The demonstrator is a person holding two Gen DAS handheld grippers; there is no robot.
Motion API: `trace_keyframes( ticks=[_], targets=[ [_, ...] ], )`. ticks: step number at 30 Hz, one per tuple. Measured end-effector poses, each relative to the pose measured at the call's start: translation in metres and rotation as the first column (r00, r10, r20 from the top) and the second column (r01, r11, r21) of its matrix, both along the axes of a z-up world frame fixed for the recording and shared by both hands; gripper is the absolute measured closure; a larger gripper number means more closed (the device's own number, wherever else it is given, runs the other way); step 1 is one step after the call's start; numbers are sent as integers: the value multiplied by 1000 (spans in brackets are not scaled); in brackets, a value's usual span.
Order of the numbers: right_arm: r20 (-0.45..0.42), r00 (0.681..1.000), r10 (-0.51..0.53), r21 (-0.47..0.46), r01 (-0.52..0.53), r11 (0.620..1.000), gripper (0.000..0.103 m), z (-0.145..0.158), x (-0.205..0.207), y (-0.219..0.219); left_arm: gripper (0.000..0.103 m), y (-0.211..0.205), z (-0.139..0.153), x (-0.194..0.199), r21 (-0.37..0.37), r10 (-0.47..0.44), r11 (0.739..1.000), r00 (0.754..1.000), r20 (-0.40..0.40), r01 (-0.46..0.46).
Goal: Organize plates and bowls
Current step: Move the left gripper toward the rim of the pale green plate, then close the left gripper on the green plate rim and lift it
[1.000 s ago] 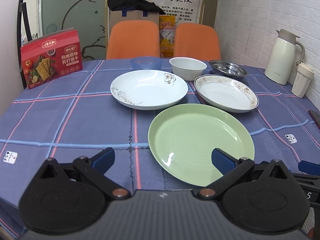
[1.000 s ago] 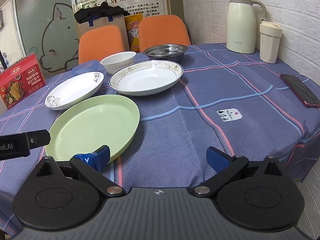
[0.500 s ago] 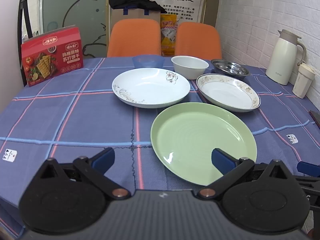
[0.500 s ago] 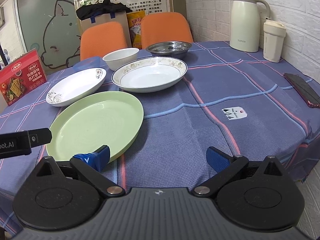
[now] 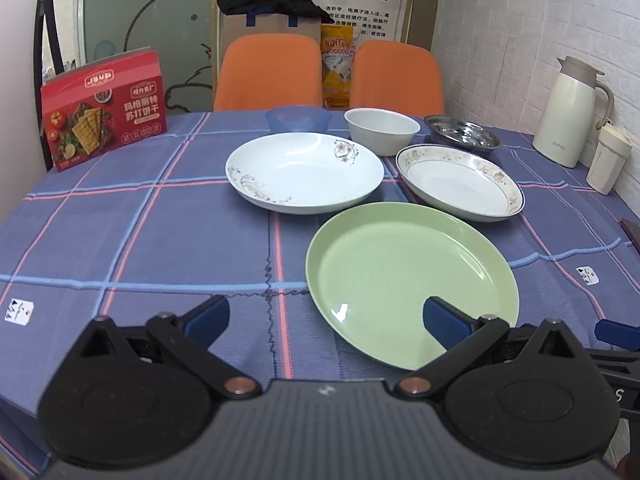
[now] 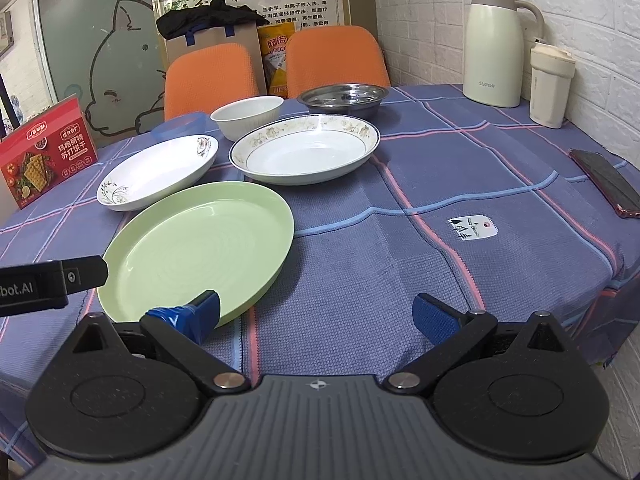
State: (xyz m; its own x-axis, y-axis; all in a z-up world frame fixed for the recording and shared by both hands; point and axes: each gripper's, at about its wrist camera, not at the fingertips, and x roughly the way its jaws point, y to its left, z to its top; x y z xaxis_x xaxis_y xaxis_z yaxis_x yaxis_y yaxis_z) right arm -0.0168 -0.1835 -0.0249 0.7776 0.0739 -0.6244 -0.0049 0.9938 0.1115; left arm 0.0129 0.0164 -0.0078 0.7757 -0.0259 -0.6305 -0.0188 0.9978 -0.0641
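Nearest the cameras lies a smooth, glossy green plate (image 5: 412, 280), round and shallow with faint rings in its base, flat on the surface (image 5: 140, 240). Beyond it sit a white plate with a flower pattern (image 5: 304, 176) and a white plate with a gold-patterned rim (image 5: 460, 182), both glazed; behind them stand a plain white bowl (image 5: 382, 130), a translucent blue bowl (image 5: 298, 119) and a shiny metal dish (image 5: 462, 136). A woven blue cloth with pink and light-blue checks covers the surface.

The left gripper (image 5: 326, 318) hangs with its blue-padded fingers spread wide and holding nothing, one pad over the green plate's near side. The right gripper (image 6: 316, 316) is likewise wide apart and empty, its left pad over that plate's near rim.

Two orange chairs (image 5: 268, 72) face a white brick wall (image 6: 580, 8). A cream jug (image 6: 496, 44) reads "SUPOR"; a red cracker box (image 5: 104, 108) carries Chinese print.
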Motion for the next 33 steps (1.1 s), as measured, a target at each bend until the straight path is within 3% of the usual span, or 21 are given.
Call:
trace_keyframes(
  ticks=[8,20,25,30,33],
  targets=[
    [-31,999,29,7,-29,1000,13,-1,20,-2,0,26,-4,35,-104,-77,992,992,-98,66],
    [-144,975,167,-60,-177,982,13,-12,84,24,0,25,-29,91,-96,-95,992,973,-211,76],
    [-143,972,187,-55,-197,979,12,-15,88,26,0,23,-32,97,-69,-115,992,974,-196,103],
    [-61,975,216,-68,-220,973,12,-21,77,21,2,21,-33,99,-46,-129,991,974,-184,122],
    [-128,964,235,-59,-244,968,12,-15,88,30,8,17,-35,97,-15,-133,991,976,-174,133]
  ],
)
